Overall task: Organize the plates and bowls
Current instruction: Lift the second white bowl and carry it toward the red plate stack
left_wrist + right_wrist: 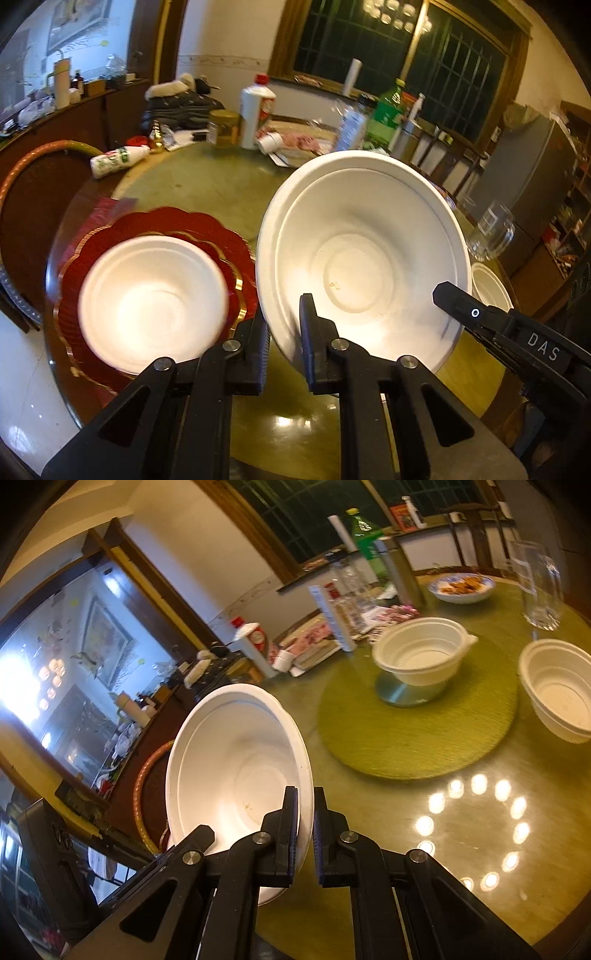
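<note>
We were mid-carry: both claws were clamped on one white bowl (pixel 364 254), held tilted above the worktop (pixel 443 794). The left claw (pixel 282 328) pinched its near-left rim, one finger inside the bowl and one outside; the right claw (pixel 304 830) was shut on the opposite rim. In the left view, a second white bowl (pixel 153 302) sat on a red scalloped plate (pixel 88 266) down to the left, just beside the held bowl. We judged that to be the stack we were building. The next move, as we saw it, called for levelling the bowl, centring it over the one on the plate, lowering until it nested, then releasing both grips. Two more bowls (pixel 421 653) waited farther off on the right.
</note>
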The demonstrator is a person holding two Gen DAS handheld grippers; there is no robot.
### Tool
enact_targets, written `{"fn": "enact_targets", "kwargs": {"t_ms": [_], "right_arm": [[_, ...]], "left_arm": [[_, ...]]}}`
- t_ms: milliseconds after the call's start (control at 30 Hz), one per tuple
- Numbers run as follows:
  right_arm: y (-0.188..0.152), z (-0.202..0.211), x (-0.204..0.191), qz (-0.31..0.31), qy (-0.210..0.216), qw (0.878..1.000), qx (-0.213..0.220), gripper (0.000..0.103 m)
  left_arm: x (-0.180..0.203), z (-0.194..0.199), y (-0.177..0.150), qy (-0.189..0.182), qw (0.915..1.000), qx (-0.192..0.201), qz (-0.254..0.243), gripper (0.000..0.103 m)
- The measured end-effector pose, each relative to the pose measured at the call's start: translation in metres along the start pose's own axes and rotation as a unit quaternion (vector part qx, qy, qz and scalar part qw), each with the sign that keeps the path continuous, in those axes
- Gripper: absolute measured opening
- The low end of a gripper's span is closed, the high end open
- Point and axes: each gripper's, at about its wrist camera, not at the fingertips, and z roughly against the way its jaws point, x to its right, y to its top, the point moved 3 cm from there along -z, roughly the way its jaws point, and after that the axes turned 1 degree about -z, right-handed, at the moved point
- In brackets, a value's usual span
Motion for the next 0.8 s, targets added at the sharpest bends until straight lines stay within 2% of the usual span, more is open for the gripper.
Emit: {"fn": "enact_targets", "kwargs": {"t_ms": [467, 800], "right_arm": [[-0.016, -0.039, -0.087, 0.059, 0.048, 0.996, -0.037, 0.007], [-0.034, -0.081, -0.109, 0.066, 0.058, 0.992, -0.087, 0.007]], "left_arm": [[-0.082, 0.024, 0.008, 0.044, 0.9971, 0.023, 0.058, 0.013], [-0.117, 0.017, -0.003, 0.071, 0.9939, 0.005, 0.084, 0.013]]}}
